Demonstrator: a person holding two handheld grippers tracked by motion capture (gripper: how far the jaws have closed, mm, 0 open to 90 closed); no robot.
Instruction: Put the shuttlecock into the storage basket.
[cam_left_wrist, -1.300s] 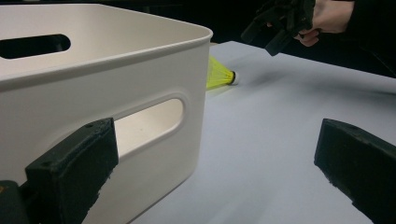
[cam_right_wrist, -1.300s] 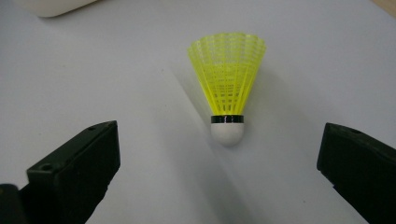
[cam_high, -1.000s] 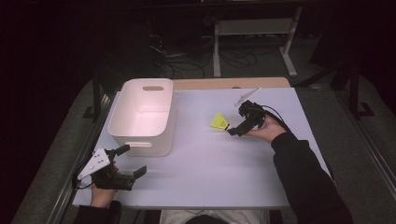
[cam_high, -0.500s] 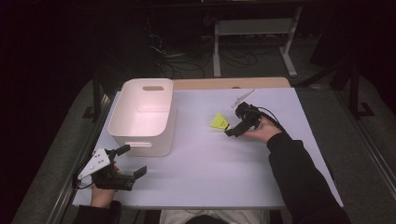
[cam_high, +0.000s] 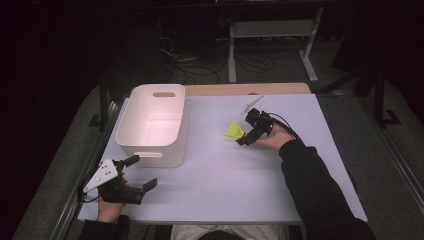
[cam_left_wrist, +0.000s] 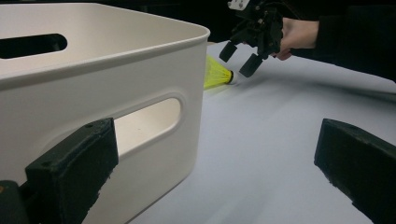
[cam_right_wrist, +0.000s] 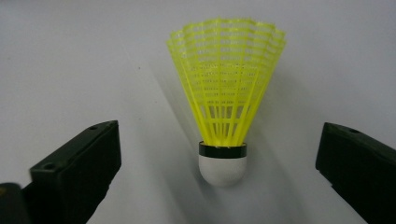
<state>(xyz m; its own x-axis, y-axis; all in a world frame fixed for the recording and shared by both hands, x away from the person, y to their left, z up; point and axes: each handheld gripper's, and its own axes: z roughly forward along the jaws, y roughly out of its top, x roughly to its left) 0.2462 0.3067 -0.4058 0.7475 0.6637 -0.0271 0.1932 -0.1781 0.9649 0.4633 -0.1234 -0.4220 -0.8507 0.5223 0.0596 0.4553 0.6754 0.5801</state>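
I had my right gripper (cam_high: 241, 136) with jaws spread around the ungrasped shuttlecock (cam_right_wrist: 225, 105), left gripper (cam_high: 141, 172) open, bin (cam_high: 150, 150) empty.

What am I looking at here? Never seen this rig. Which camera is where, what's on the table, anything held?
No robot: a person holds a two-jaw hand gripper in each hand. The high view looks down on the table; each of the other two views rides on one gripper and looks along its jaws. On the table sit a white bin and a yellow shuttlecock lying on its side. The right gripper is open, its jaws either side of the shuttlecock's white cap, not touching. The left gripper is open beside the bin. Nothing is held.
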